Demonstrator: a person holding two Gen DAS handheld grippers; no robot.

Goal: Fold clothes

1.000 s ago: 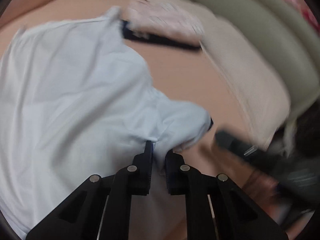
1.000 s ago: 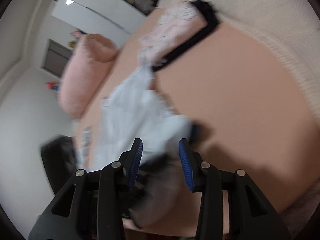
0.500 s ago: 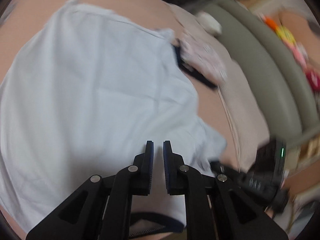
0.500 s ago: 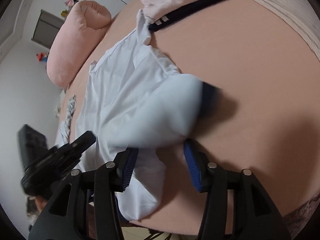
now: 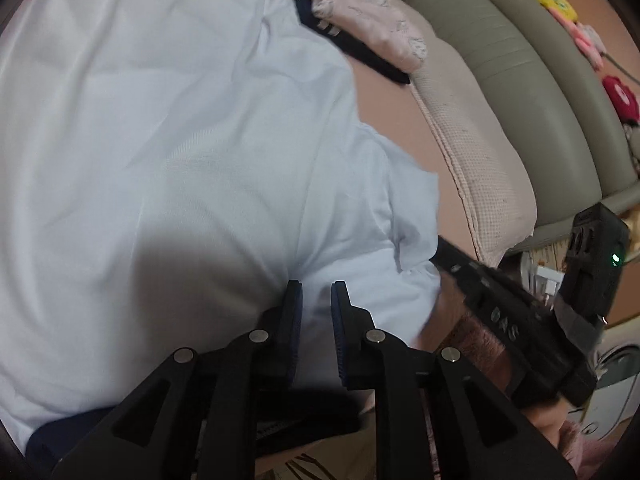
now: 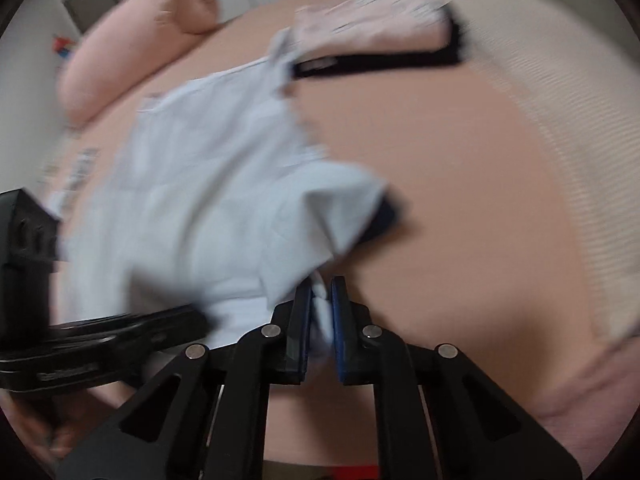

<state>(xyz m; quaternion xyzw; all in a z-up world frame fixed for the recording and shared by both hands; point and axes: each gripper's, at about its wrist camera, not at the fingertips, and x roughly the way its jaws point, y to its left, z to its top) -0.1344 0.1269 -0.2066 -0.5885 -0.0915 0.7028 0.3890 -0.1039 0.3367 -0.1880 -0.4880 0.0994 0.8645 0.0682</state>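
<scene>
I have the pale blue shirt (image 5: 168,152) spread flat across the peach bedsheet (image 5: 392,92), its body filling most of my left wrist view, one short sleeve with a dark navy cuff (image 6: 382,220) lying out toward the bare side of the bed. My left gripper (image 5: 316,292) hovers over the shirt near that sleeve's underarm; its jaws have just been opening and now stand slightly apart with only a narrow gap, no cloth caught between them that I can see. My right gripper (image 6: 322,292) has just snapped closed, and a fold of pale blue fabric from below the sleeve is pinched between its blue pads (image 6: 339,320). That view is smeared with motion, so the exact edge I am holding is hard to tell. In the left view my right gripper (image 5: 444,248) reaches in from the right, its tip at the sleeve edge. Beyond the shirt's far corner sits a folded stack: a pink patterned garment (image 5: 368,36) on top of a dark navy one (image 5: 352,52), just beside the shirt's hem. A cream textured blanket (image 5: 480,160) runs along the bed's edge against a grey-green padded headboard (image 5: 520,72), and a pink bolster pillow (image 6: 132,36) lies at the far side of the bed in my right view.
</scene>
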